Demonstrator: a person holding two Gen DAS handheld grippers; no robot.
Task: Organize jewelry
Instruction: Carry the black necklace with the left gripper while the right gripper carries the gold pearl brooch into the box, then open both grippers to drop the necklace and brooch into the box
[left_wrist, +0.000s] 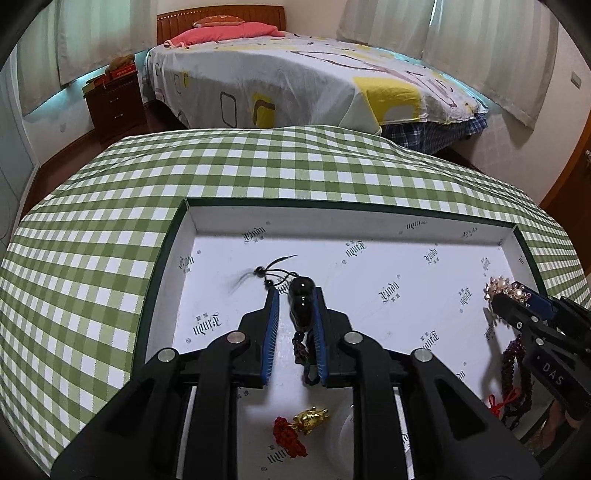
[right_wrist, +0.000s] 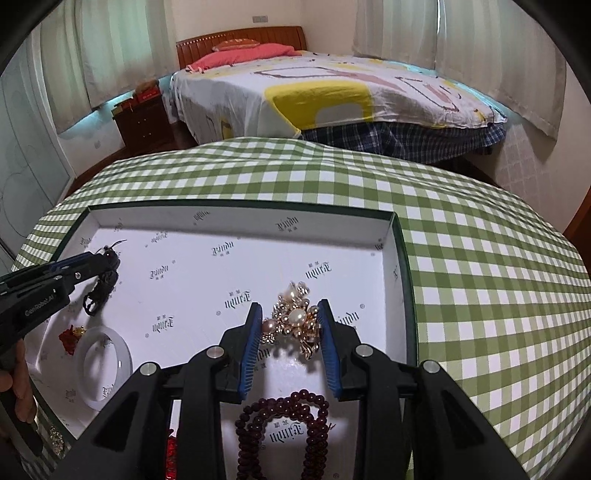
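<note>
Left gripper (left_wrist: 295, 291) is pinching the dark gourd pendant (left_wrist: 301, 299) over the white box (left_wrist: 229, 212) on the bench; right gripper (right_wrist: 290, 306) is clamping the pearl brooch (right_wrist: 295, 317); both are being placed, releasing likely next; pendant's long axis is running along the fingers, cords pointing away.

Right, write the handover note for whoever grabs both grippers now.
Left gripper: a dark gourd pendant sits between its pads, over the left of the white box.
Right gripper: shut on a gold pearl brooch, over the box's right side.
Already in the box: white bangle, gold charm with red knot, dark red bead string.
Left: set both pieces down, release.
</note>
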